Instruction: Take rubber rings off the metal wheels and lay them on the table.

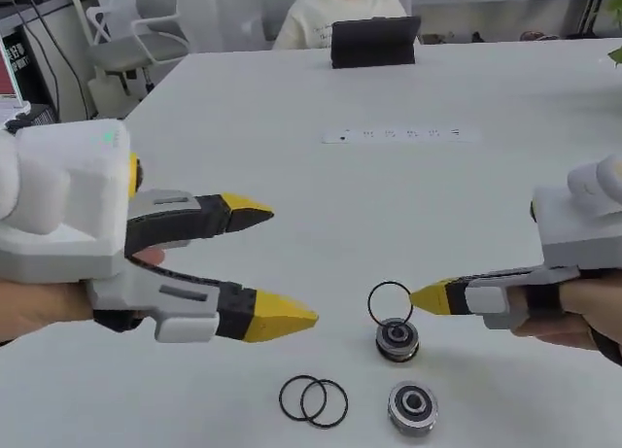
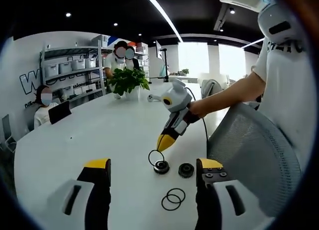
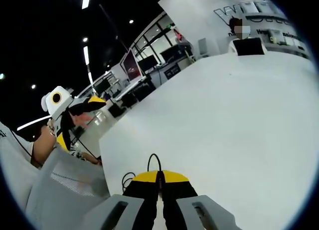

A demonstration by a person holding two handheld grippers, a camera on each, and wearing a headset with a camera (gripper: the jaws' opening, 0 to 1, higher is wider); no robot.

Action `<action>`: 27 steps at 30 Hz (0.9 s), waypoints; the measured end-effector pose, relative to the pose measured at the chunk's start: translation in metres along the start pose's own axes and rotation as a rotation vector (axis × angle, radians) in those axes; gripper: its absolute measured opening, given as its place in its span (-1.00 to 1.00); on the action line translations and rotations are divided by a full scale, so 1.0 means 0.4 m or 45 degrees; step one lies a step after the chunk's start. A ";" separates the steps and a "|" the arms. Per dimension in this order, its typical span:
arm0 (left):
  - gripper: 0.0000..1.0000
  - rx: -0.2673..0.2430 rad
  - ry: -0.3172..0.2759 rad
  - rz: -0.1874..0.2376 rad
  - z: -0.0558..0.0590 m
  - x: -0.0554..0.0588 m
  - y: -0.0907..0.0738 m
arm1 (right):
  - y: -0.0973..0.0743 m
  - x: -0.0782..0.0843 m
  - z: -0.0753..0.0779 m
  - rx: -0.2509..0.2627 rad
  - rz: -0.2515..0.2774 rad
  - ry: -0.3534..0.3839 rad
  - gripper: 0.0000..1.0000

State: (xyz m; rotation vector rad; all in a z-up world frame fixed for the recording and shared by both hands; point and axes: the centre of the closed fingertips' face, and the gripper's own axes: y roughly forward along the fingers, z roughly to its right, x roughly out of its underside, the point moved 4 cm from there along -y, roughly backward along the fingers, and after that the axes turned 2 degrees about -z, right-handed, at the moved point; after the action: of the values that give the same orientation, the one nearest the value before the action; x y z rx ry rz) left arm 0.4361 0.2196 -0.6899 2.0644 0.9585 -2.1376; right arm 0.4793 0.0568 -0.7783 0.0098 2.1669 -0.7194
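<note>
Near the front of the white desk [image 1: 292, 118], the right gripper [image 1: 416, 297] is pinching a black rubber ring [image 1: 389, 302] between its clenched fingers [image 1: 437, 297]. The loop is standing upright just above a metal wheel [image 1: 397, 338]; whether it is touching the wheel's top I cannot tell. The step in hand looks like the removal of this ring, with the laying down not yet done. The next move is calling for a short carry toward the two loose rings [image 1: 313, 399] lying overlapped on the desk, then a release low over bare surface. The left gripper [image 1: 292, 265] is hovering nearby with its fingers [image 1: 282, 322] released, grasping nothing. A second wheel [image 1: 412, 407] is sitting just beside the first and could be crowding a low path. A dark tablet [image 1: 374, 42] and a white strip [image 1: 400, 134] are lying well apart, farther back.
</note>
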 end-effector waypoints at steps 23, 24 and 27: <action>0.50 -0.200 -0.103 -0.046 0.014 0.109 -0.134 | 0.025 -0.026 -0.097 -0.117 -0.011 -0.110 -1.00; 0.50 -0.205 -0.112 -0.045 0.016 0.113 -0.135 | 0.028 -0.026 -0.103 -0.124 -0.015 -0.114 -1.00; 0.51 -0.202 -0.127 -0.054 0.028 0.127 -0.137 | 0.034 -0.021 -0.114 -0.134 -0.031 -0.130 -1.00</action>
State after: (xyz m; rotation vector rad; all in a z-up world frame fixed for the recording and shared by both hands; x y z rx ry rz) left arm 0.3965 0.2792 -0.7147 1.8638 1.1281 -2.0854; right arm 0.4557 0.0928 -0.7565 -0.1062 2.1073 -0.6059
